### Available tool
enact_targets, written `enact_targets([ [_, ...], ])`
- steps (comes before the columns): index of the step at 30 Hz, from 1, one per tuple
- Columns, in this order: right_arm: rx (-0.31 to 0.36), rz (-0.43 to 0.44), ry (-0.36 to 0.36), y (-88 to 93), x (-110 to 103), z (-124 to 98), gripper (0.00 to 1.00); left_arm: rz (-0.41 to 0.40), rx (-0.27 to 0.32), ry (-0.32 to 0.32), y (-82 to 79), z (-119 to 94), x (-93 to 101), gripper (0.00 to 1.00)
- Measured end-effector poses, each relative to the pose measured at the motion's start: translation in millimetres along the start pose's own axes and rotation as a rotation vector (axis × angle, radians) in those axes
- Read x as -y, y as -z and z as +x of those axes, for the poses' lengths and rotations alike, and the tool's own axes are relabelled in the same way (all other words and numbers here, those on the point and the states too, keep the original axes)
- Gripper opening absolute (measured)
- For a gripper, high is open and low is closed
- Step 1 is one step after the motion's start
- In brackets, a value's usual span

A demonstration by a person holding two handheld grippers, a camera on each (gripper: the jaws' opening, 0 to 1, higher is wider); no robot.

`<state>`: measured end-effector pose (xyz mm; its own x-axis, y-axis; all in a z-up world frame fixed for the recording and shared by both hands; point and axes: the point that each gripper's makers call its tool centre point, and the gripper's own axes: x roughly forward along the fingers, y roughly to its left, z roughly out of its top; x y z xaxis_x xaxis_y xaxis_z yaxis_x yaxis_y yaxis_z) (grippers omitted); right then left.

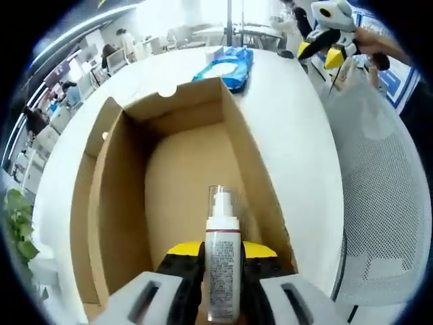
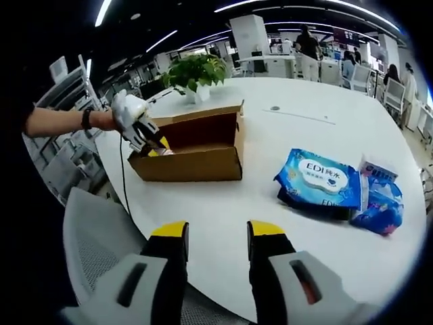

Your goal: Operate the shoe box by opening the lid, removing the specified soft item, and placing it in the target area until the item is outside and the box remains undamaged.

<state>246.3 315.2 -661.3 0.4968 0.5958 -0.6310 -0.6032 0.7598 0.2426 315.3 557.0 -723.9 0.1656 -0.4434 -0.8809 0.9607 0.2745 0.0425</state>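
1. Shoe box [image 2: 193,150] sits on the round white desk [image 2: 298,142], open at the top, brown cardboard. In the left gripper view the box [image 1: 169,169] interior is bare cardboard, with its lid flap folded back along the left side.
2. White spray bottle [image 1: 222,261] with a clear cap and a red-banded label stands upright between the left gripper [image 1: 222,252] jaws, over the near end of the box. Jaws are clamped on the bottle body, yellow tips on either side.
3. In the right gripper view the left gripper [image 2: 143,132] is at the box's left end, held by a person's hand [image 2: 101,120] with a dark wristband.
4. Blue wet-wipes packs [image 2: 338,189] lie on the desk, well apart from the box, to its right in the right gripper view. In the left gripper view a blue pack [image 1: 226,66] lies just beyond the far end of the box.
5. Right gripper [image 2: 216,237] hovers over the near desk edge, jaws parted with nothing between them. It also appears top right in the left gripper view [image 1: 325,46], held in a hand.
6. Desk top is glossy white and mostly bare. A potted green plant [image 2: 196,73] stands behind the box.
7. A grey mesh chair back [image 1: 385,203] sits at the desk edge.
8. Room: open-plan office, ceiling strip lights, rows of desks and chairs, several people in the background.
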Motion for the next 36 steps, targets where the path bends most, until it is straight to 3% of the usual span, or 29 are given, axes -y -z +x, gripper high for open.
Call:
enact_targets([
  [8, 0.024, -0.046, -0.028, -17.9, -6.9, 3.2, 0.33, 0.035, 0.074, -0.022, -36.8, -17.9, 0.5, 0.20],
  [14, 0.086, -0.116, -0.099, -40.3, -21.9, 1.7, 0.36, 0.129, 0.185, -0.001, -85.4, -36.2, 18.7, 0.20],
  [19, 0.092, -0.192, -0.121, -50.2, -30.3, 1.0, 0.37, 0.189, 0.231, 0.031, -113.7, -45.7, 36.2, 0.20],
  [27, 0.115, -0.273, -0.155, -67.6, -44.1, 0.6, 0.37, 0.270, 0.276, 0.096, -142.9, -53.0, 63.6, 0.20],
  [36, 0.144, -0.380, -0.210, -80.3, -65.6, -3.8, 0.36, 0.327, 0.314, 0.140, -160.9, -61.6, 88.2, 0.20],
])
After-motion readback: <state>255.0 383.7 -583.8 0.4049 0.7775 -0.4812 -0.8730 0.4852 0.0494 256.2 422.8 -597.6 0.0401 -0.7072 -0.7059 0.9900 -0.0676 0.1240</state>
